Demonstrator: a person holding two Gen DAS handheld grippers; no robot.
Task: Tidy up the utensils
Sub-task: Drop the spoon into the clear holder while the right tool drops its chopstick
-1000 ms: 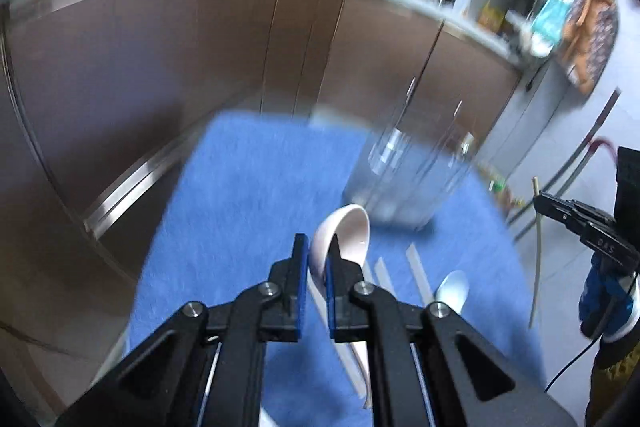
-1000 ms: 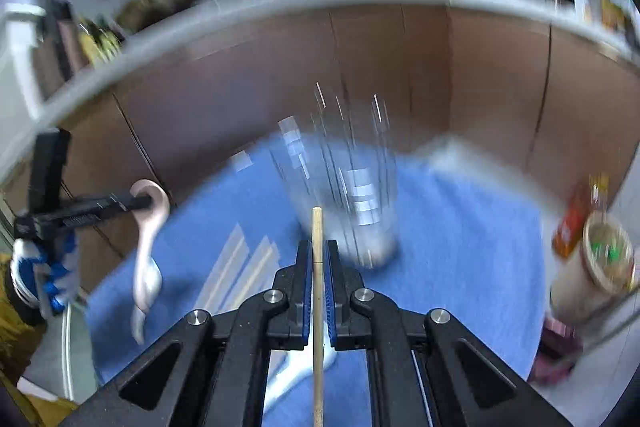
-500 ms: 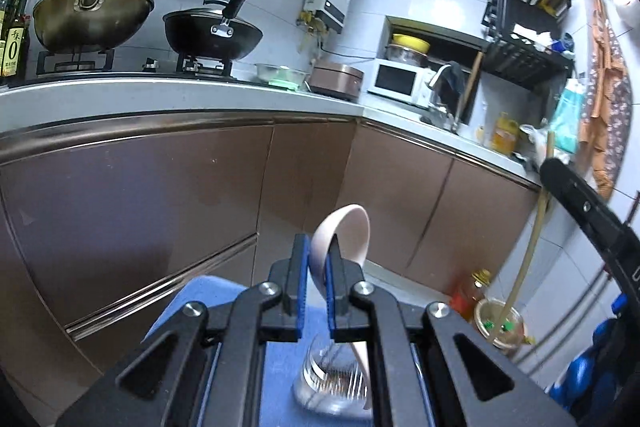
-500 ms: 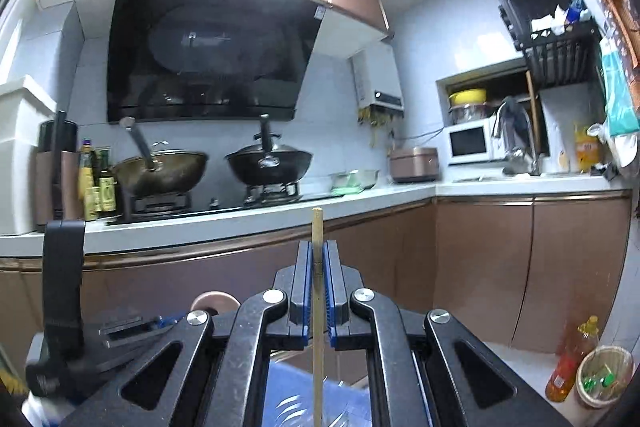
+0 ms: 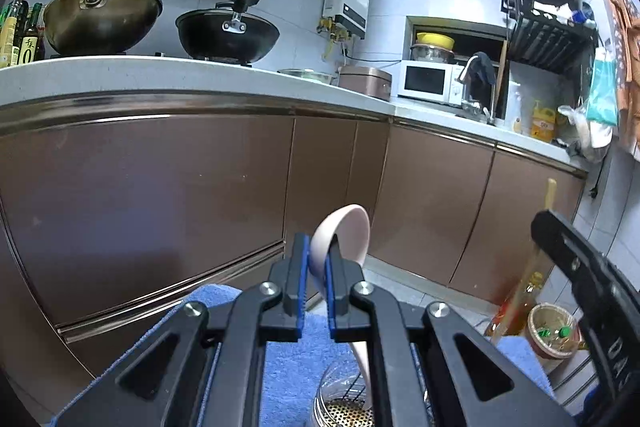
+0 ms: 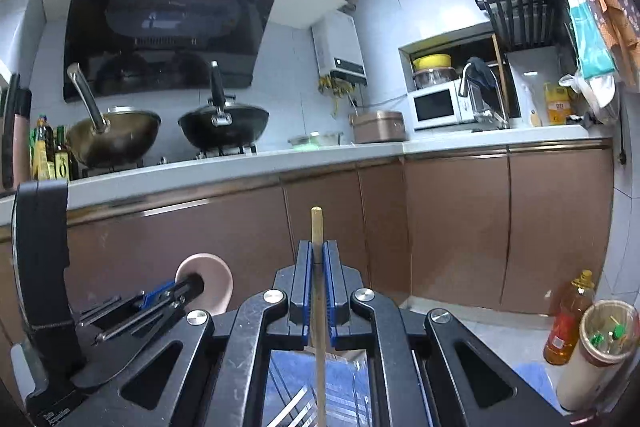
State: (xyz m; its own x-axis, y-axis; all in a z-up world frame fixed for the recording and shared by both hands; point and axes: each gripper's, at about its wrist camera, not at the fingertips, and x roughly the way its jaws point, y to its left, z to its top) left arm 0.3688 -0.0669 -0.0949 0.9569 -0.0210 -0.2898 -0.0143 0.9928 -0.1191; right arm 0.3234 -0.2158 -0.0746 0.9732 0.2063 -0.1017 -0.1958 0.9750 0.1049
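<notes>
Your left gripper (image 5: 316, 263) is clamped tight on the pink spoon (image 5: 344, 235), bowl end up above the pads, handle slanting down toward the glass holder (image 5: 344, 407) at the bottom edge; handle tip sits at or inside its rim, can't tell which. Your right gripper (image 6: 317, 267) is pinched closed on a wooden chopstick (image 6: 317, 227), held upright, top poking above the fingertips, lower end running down over the glass holder. Both grippers are level, facing the brown cabinets (image 6: 452, 219). Blue towel (image 5: 288, 359) lies below. Oil bottle (image 6: 568, 319) stands on the floor, right.
</notes>
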